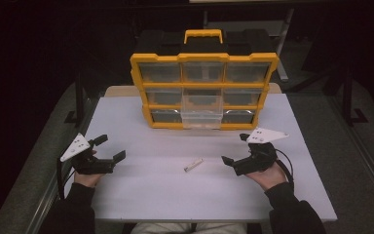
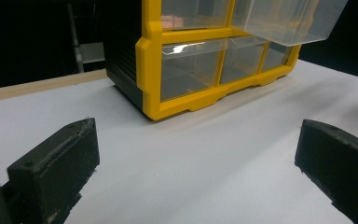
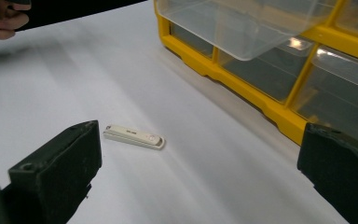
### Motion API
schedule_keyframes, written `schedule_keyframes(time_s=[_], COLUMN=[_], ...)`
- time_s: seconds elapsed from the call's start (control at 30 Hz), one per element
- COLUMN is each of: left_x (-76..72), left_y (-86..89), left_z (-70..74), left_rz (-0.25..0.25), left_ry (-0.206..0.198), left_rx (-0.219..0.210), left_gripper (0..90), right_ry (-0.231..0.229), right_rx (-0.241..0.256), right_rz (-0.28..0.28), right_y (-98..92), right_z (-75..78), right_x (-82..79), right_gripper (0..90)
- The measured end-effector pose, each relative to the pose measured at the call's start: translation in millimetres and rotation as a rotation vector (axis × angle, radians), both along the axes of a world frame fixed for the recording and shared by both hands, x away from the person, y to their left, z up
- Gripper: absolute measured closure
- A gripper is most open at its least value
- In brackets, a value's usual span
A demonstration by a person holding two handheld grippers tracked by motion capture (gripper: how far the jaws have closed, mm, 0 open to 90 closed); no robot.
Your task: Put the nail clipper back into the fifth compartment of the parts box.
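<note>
A yellow-framed organizer [image 1: 204, 90] stands upright toward the far side of the white table [image 1: 151, 190], with a yellow handle on top and three rows of clear drawers. Its middle drawer [image 1: 202, 112] is pulled out toward the person, overhanging the bottom row; it looks empty from here.

In front of the organizer, a little to the near side of that open drawer, a small white stick-shaped piece [image 1: 193, 165] lies flat on the table on a slant. In the right gripper view the white stick-shaped piece [image 3: 134, 136] shows a faint line of print and a small round mark on its top face, but the writing is too small and soft to read. I can make out no brand or label on the organizer either.

The right gripper [image 1: 236, 149] sits near the front right corner of the organizer, just to the right of the white piece, held in the person's hand. Its jaws stand wide apart with nothing between them, and the white piece lies ahead of them, nearer the left jaw in its own view.

The left gripper [image 1: 111, 147] is off the organizer's front left corner, well apart from the white piece. Its jaws are also spread wide and hold nothing, aimed at the organizer's lower left drawers [image 2: 191, 65].
</note>
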State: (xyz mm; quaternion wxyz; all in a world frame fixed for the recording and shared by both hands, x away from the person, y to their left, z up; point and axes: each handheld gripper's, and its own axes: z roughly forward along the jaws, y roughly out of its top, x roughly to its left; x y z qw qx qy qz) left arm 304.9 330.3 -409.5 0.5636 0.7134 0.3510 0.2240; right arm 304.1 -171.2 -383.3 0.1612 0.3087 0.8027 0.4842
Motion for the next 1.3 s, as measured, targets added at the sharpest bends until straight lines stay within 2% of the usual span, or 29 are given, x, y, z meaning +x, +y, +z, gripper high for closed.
schedule_keyframes(time_s=[0.23, 0.37, 0.9, 1.3], left_x=[0.0, 0.1, 0.5, 0.5], left_y=[0.4, 0.1, 1.0, 1.3], left_z=[0.3, 0.2, 0.1, 0.3], left_rz=[-0.003, -0.001, -0.004, 0.002], left_ry=[-0.002, -0.001, 0.003, -0.001], left_rx=[-0.004, -0.006, -0.008, -0.015], left_gripper=[0.0, 0.0, 0.0, 0.0], right_ry=[0.003, 0.022, 0.063, 0.095], right_rx=[-0.017, -0.030, -0.095, -0.150], right_rz=[0.028, 0.048, 0.118, 0.184], right_y=[8.9, 15.2, 38.9, 63.7], right_z=[3.8, 4.9, 1.6, -4.1], right_x=[2.9, 5.7, 16.9, 25.6], right_gripper=[0.0, 0.0, 0.0, 0.0])
